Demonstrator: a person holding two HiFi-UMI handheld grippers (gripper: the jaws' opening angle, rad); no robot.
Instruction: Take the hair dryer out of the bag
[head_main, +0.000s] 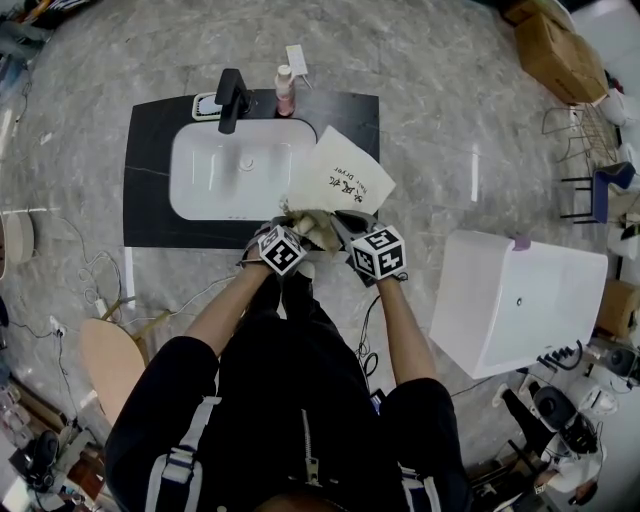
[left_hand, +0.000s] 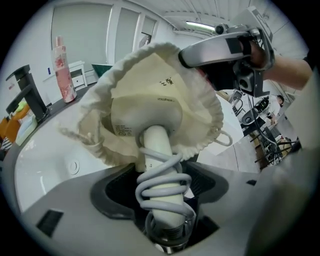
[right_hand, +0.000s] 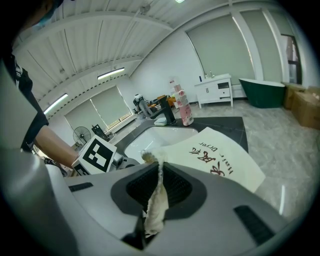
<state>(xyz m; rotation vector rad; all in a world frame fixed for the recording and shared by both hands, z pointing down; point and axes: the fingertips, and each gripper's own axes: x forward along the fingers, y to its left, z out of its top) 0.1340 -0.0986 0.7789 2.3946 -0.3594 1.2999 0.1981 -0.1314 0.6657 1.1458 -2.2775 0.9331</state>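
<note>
A black faucet (head_main: 232, 98) and a pink bottle (head_main: 285, 90) stand at the back of a white sink (head_main: 200, 170) set in a dark countertop (head_main: 150, 130). At the sink's near right corner the left gripper (left_hand: 162, 175) has its jaws spread wide on either side of the hair dryer (left_hand: 150, 120) handle, which is wrapped in its grey cord (left_hand: 162, 192); the pads sit just beside the coils without clearly pressing them. The dryer's head is inside the cream drawstring bag (left_hand: 150, 75), and only the handle sticks out of the gathered mouth. The right gripper (right_hand: 157, 185) is clamped on the bag's rim, with cloth pinched between its closed jaws. Farther right sits a white tub (head_main: 520, 300).
</note>
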